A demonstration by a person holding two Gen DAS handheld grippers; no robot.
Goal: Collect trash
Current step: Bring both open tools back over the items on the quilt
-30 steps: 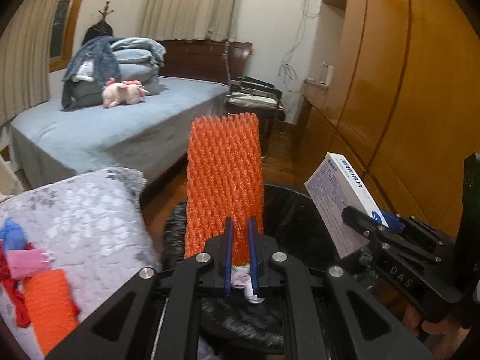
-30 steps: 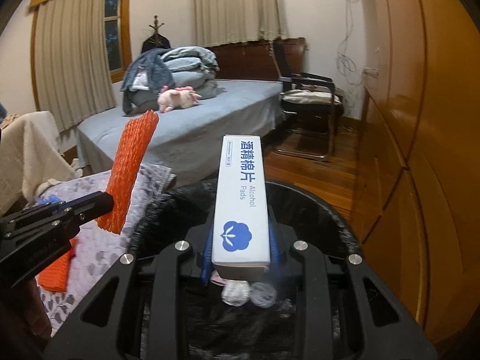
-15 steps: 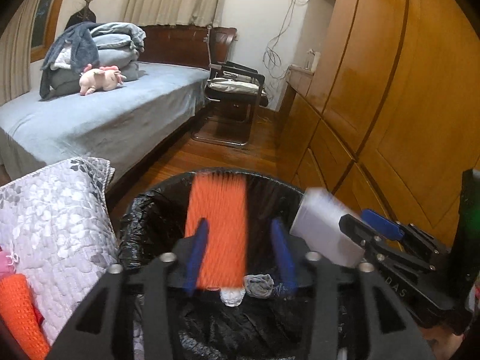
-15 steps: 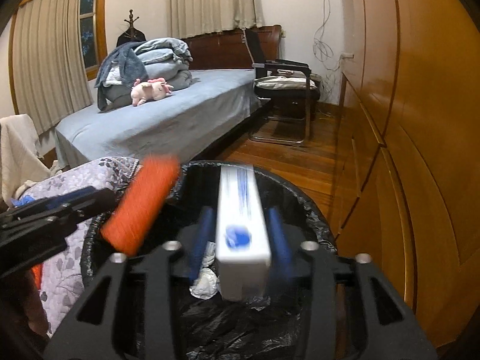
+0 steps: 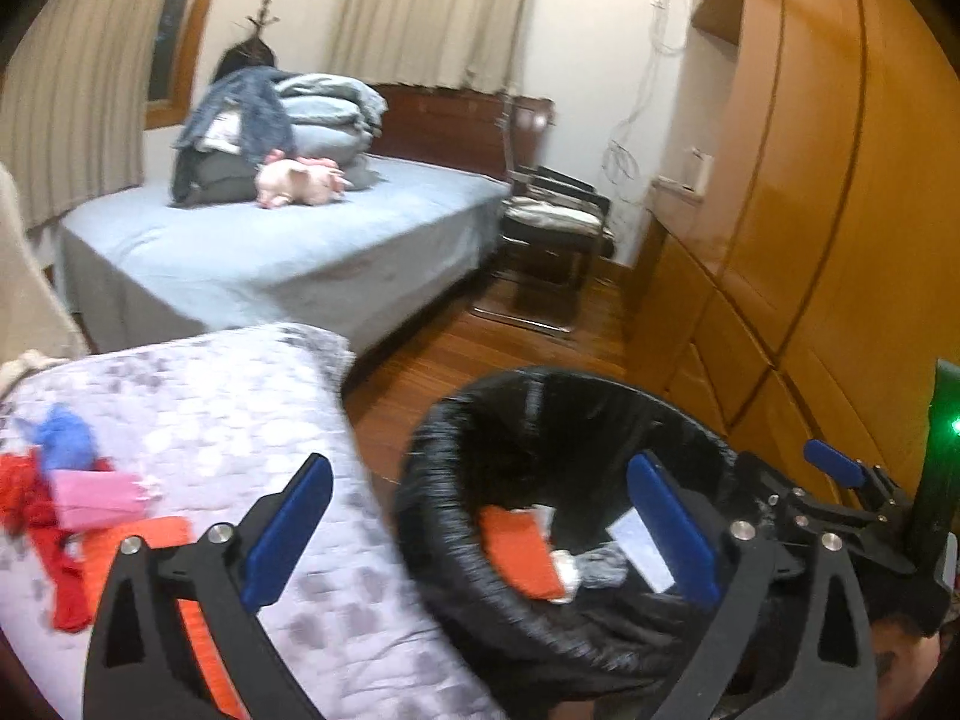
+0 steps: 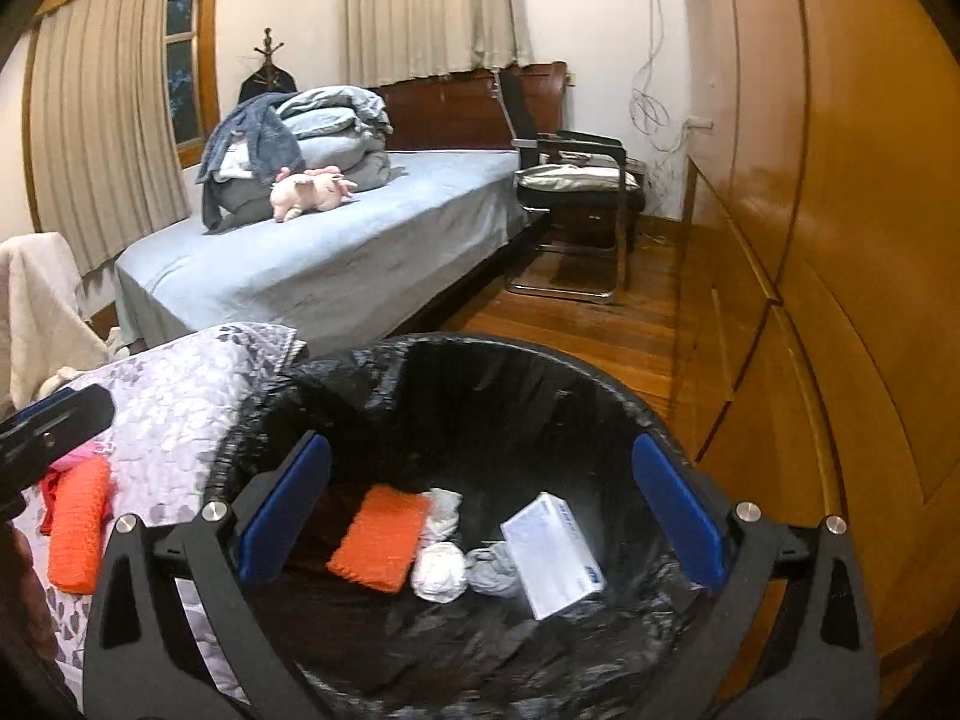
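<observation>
Both drops made: the bin holds the latest trash, and more waits on the quilted surface.

At far left, on the grey quilted surface (image 5: 240,396), soft litter remains: a blue scrap (image 5: 63,441), a pink piece (image 5: 96,498), red fabric (image 5: 36,534) and an orange foam net (image 6: 78,531) with a ribbed, springy weave. The left tongs (image 5: 480,534) have just been opening and now stand spread wide with nothing between the blue pads. Right of the surface, the round bin (image 6: 600,390) with its crinkled black liner holds a second orange net (image 6: 381,537), crumpled white tissues (image 6: 441,570) and a stiff white box (image 6: 555,555) lying flat. The right tongs (image 6: 480,516), above the bin, have likewise just been opening and hold nothing. Next, I judge, comes a reach back left for the remaining pieces; being limp, they call for a low, firm pinch.
</observation>
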